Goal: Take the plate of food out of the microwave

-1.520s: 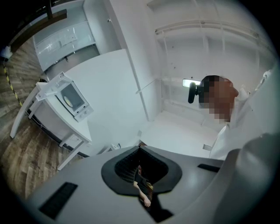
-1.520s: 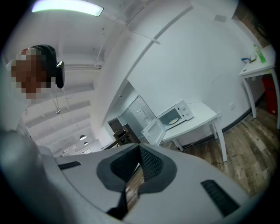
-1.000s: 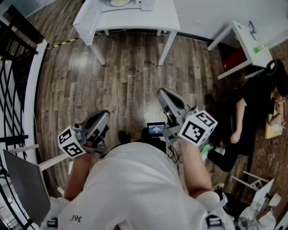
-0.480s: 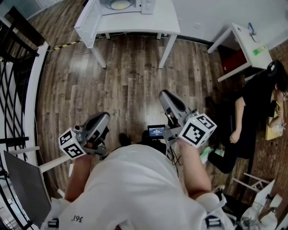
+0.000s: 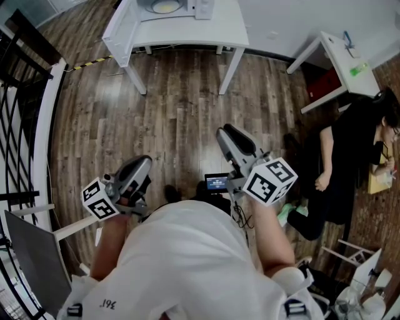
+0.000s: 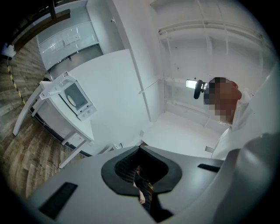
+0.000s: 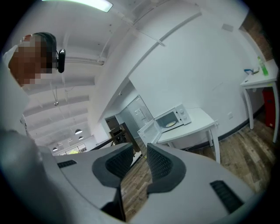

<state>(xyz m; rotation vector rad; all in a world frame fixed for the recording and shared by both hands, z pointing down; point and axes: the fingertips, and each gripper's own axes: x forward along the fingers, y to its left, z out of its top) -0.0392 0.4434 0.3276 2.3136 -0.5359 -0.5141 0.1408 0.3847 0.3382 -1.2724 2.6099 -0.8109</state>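
A white microwave (image 5: pixel 178 6) stands on a white table (image 5: pixel 219 28) across the room, its door (image 5: pixel 122 28) swung open to the left. Inside it lies the plate of food (image 5: pixel 165 5), pale yellow. The plate (image 7: pixel 171 124) and the microwave (image 7: pixel 174 118) also show small in the right gripper view, and the microwave (image 6: pixel 75 98) in the left gripper view. Both grippers are held near the person's chest, far from the table. My left gripper (image 6: pixel 140 174) is shut and empty. My right gripper (image 7: pixel 140 161) has its jaws opening, with nothing between them.
Wooden floor lies between me and the table. A second white table (image 5: pixel 340 59) with a green bottle (image 5: pixel 359 67) stands at the right, and a person in black (image 5: pixel 350 156) sits beside it. A black railing (image 5: pixel 19 125) runs along the left, with a dark panel (image 5: pixel 37 259) below it.
My right gripper has shifted slightly to the left. The left gripper has stayed where it was. The seated person at the right has moved a little.
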